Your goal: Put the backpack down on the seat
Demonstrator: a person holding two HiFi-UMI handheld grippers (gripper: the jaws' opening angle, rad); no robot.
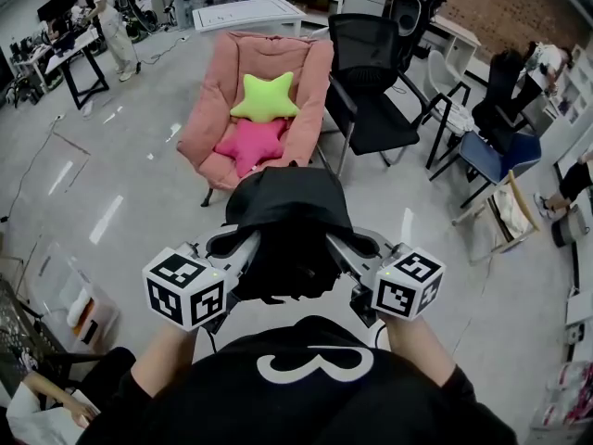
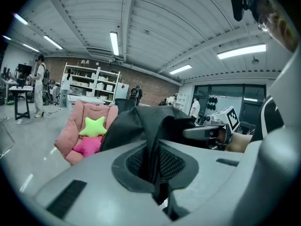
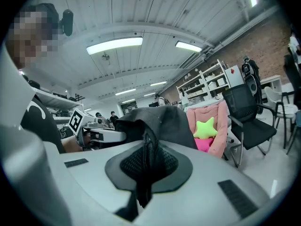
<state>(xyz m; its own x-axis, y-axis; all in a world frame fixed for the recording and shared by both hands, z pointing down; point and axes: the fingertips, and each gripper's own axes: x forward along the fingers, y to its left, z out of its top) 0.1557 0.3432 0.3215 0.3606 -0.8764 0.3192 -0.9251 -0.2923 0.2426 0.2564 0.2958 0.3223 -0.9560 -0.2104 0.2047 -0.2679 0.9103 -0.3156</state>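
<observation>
A black backpack (image 1: 289, 230) hangs in the air between my two grippers, in front of my chest. My left gripper (image 1: 248, 247) is shut on a black strap (image 2: 153, 149) at the bag's left side. My right gripper (image 1: 335, 247) is shut on a strap (image 3: 148, 161) at its right side. The seat, a pink folding chair (image 1: 215, 109), stands ahead on the floor. On it lie a yellow-green star cushion (image 1: 265, 96) and a pink star cushion (image 1: 250, 143). The backpack (image 2: 141, 124) is short of the chair (image 2: 75, 126) and hides its front edge in the head view.
A black office chair (image 1: 371, 91) stands right of the pink chair, more chairs (image 1: 491, 156) further right. A white table (image 1: 248, 12) is behind. A person (image 1: 109, 17) stands at a desk far left. A seated person (image 1: 46, 387) is at the lower left.
</observation>
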